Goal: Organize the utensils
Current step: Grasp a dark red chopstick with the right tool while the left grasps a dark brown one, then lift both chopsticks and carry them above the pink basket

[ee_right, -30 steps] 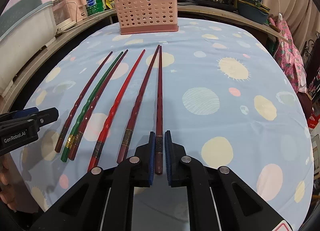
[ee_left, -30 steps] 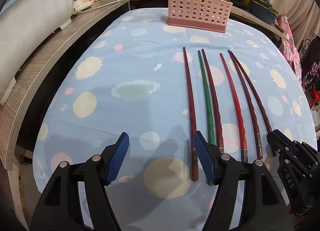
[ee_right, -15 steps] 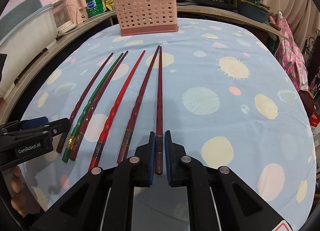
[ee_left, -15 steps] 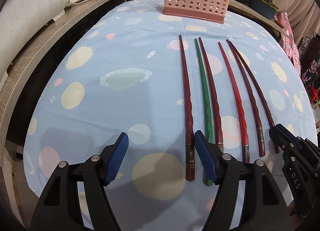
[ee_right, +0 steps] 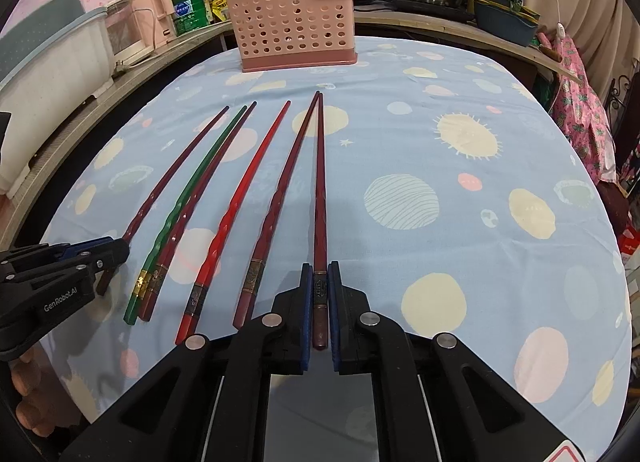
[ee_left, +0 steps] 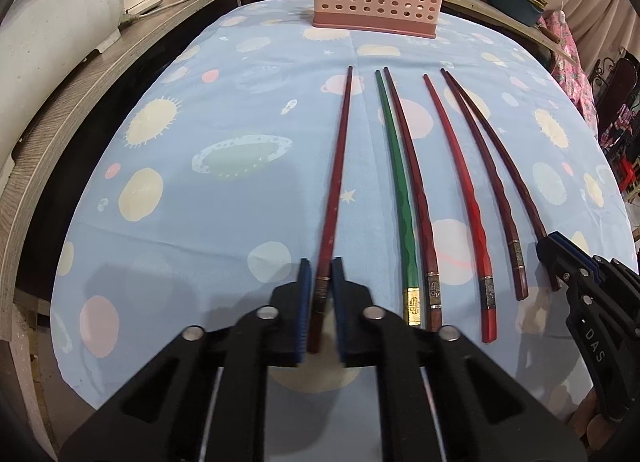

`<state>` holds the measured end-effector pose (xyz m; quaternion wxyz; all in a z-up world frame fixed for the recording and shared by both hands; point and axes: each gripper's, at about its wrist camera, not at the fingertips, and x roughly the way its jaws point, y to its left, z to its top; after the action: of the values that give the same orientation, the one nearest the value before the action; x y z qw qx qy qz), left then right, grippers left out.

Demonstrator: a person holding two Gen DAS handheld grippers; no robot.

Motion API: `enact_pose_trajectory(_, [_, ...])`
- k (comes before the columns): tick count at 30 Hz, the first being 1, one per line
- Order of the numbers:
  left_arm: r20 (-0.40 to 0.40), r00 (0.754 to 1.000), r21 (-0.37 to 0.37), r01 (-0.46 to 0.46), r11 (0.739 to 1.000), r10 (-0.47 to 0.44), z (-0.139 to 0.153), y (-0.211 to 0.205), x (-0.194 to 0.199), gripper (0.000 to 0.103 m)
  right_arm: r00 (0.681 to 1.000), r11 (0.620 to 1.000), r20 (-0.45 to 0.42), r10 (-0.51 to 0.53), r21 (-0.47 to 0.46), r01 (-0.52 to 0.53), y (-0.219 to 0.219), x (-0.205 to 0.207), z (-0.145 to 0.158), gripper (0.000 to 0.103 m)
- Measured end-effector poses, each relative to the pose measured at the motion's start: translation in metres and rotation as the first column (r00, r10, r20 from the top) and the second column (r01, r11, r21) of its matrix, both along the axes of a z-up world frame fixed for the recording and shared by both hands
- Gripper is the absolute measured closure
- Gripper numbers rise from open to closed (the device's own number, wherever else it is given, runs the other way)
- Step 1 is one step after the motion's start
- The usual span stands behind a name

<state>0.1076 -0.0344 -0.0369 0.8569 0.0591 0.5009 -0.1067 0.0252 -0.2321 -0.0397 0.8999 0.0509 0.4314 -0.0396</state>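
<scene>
Two grips set: left gripper (ee_left: 319,296) just closed on leftmost chopstick (ee_left: 336,177), right gripper (ee_right: 319,298) pinches rightmost chopstick (ee_right: 320,189); shafts point straight at basket (ee_right: 292,31).

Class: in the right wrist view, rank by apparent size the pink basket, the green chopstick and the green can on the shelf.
1. pink basket
2. green chopstick, longer but much thinner, and nearer the camera, so unsure against the basket
3. green can

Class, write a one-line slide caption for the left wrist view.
Left gripper fingers clamp the leftmost dark red chopstick; five more chopsticks lie on the planet-print cloth.
</scene>
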Motion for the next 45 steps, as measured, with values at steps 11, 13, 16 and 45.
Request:
enact_pose_trajectory(11, [0.010, 1.000, -0.037, -0.029, 0.999, 0.029, 0.025, 0.014, 0.008, 0.096, 0.996, 1.000, 0.085, -0.004, 0.030, 0.002, -0.008, -0.002, 0.042, 0.096])
enact_pose_trajectory(13, [0.029, 0.999, -0.052, -0.038, 0.998, 0.039, 0.040, 0.018, 0.012, 0.096, 0.993, 0.999, 0.118, -0.007, 0.040, 0.002, -0.012, 0.001, 0.058, 0.096])
enact_pose_trajectory(16, [0.070, 0.996, -0.069, -0.047, 0.997, 0.052, 0.064, 0.022, 0.021, 0.096, 0.984, 0.999, 0.178, -0.007, 0.035, 0.001, -0.017, 0.009, 0.087, 0.096])
enact_pose_trajectory(45, [0.483, 0.864, -0.316, 0.019, 0.949, 0.144, 0.322, -0.010, 0.188, 0.096, 0.797, 0.978, 0.594, -0.108, 0.209, -0.024, -0.066, 0.196, 0.303, 0.096])
